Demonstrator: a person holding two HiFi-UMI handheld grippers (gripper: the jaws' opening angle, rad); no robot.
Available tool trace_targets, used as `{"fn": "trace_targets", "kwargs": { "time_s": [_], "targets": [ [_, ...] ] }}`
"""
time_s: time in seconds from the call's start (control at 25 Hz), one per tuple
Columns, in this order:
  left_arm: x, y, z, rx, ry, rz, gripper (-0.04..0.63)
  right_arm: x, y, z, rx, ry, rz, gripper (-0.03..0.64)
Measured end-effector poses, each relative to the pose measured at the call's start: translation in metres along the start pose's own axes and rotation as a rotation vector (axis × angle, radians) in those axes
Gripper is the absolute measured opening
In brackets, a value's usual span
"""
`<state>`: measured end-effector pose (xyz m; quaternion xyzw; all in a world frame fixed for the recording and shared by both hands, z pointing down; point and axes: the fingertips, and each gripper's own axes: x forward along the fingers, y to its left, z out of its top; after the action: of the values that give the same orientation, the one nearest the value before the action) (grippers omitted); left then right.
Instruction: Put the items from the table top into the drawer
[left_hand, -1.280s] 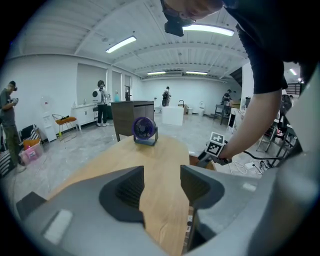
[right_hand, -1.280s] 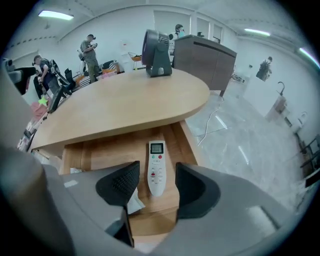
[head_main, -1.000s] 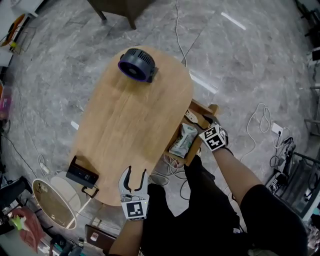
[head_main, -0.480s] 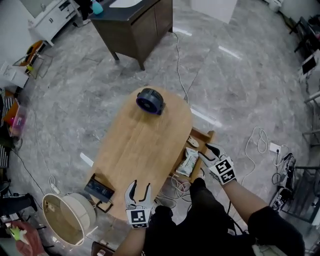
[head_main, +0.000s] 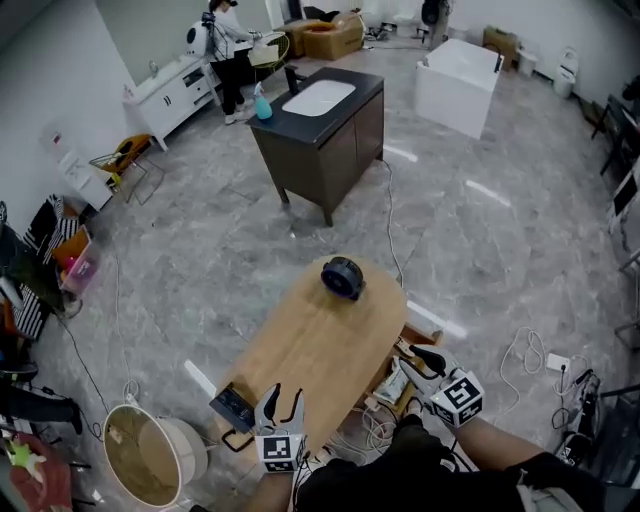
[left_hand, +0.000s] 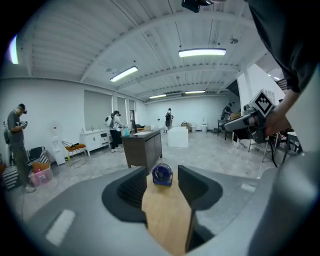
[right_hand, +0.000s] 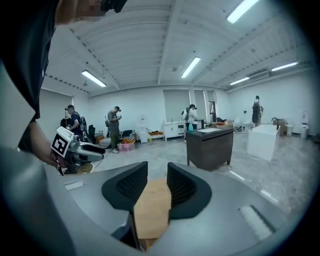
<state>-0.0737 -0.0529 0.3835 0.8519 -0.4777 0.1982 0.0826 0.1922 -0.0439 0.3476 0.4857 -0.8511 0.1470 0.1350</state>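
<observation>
Between transfers, the left tongs (head_main: 281, 394) gape empty and the right tongs (head_main: 411, 361), jaws just closing partway on nothing, hover near the drawer (head_main: 414, 334); the fan (head_main: 342, 277) on the counter (head_main: 320, 340) probably needs fetching next.

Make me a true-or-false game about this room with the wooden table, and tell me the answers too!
1. A small purple fan stands on the wooden table. True.
2. The drawer beside the table is shut. False: it is pulled open, with a pale packet lying inside.
3. The left gripper is holding the fan. False: its jaws are apart with nothing between them, and the fan stands at the table's far end.
4. A dark cabinet with a white sink on top stands on the floor beyond the table. True.
5. The fan is the only thing on the table. False: a black device lies at the near end.
</observation>
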Motion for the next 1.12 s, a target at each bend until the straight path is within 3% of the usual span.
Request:
{"fn": "trace_targets", "kwargs": {
  "time_s": [0.32, 0.64, 0.88, 1.12],
  "targets": [
    [-0.048, 0.019, 0.089, 0.025, -0.167, 0.031, 0.174, -0.01, 0.055, 0.122, -0.066, -0.198, 0.135, 0.112],
    [-0.112, 0.029, 0.15, 0.005, -0.293, 0.061, 0.127, -0.016, 0.119, 0.184, -0.077, -0.309, 0.285, 0.069],
    [-0.175, 0.046, 0.168, 0.008, -0.308, 0.087, 0.084, -0.022, 0.186, 0.215, -0.11, -0.334, 0.382, 0.039],
    [-0.212, 0.078, 0.158, -0.015, -0.326, 0.128, 0.066, -0.012, 0.239, 0.222, -0.135, -0.337, 0.455, 0.031]
  ]
}}
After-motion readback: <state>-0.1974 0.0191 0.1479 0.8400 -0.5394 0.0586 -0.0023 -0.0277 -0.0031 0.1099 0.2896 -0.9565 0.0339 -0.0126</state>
